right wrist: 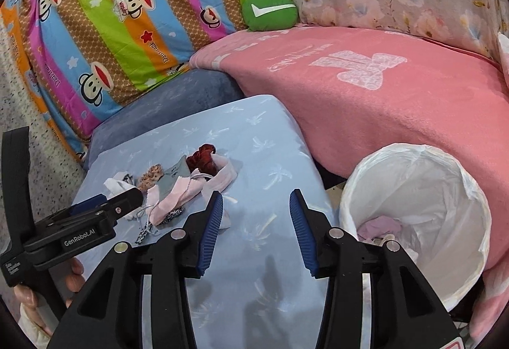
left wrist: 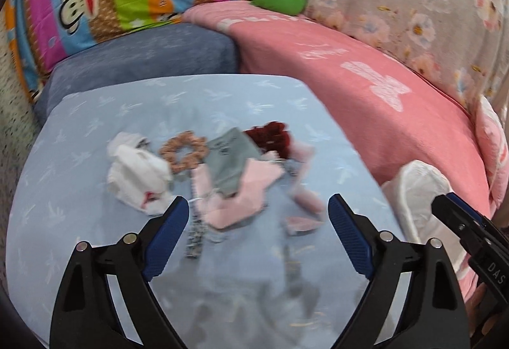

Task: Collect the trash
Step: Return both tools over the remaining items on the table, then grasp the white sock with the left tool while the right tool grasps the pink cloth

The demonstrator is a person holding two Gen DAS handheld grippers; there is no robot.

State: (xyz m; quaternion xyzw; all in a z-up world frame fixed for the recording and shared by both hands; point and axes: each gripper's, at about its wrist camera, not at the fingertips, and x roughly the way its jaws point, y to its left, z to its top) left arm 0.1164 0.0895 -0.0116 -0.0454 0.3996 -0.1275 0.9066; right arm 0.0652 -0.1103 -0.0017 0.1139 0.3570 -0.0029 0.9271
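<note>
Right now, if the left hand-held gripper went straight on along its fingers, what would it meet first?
Probably the pink cloth scraps lying on the light blue cushion. The left hand-held gripper is open and points at that pile; depth is unclear through the fisheye.

A thin, crinkled plastic liner (right wrist: 423,189) lines the bin; the pink blanket (right wrist: 381,100) is matt fleece.

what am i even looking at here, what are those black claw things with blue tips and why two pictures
Those claws are hand-held grippers, one in each of a person's hands, each carrying a fisheye camera looking along its fingers. One picture is from the left gripper, the other from the right gripper. Both are open and hold nothing. On the light blue cushion lies a pile of scraps: white tissue, pink cloth, a grey packet and scrunchies. The lined bin beside it already holds something.
</note>
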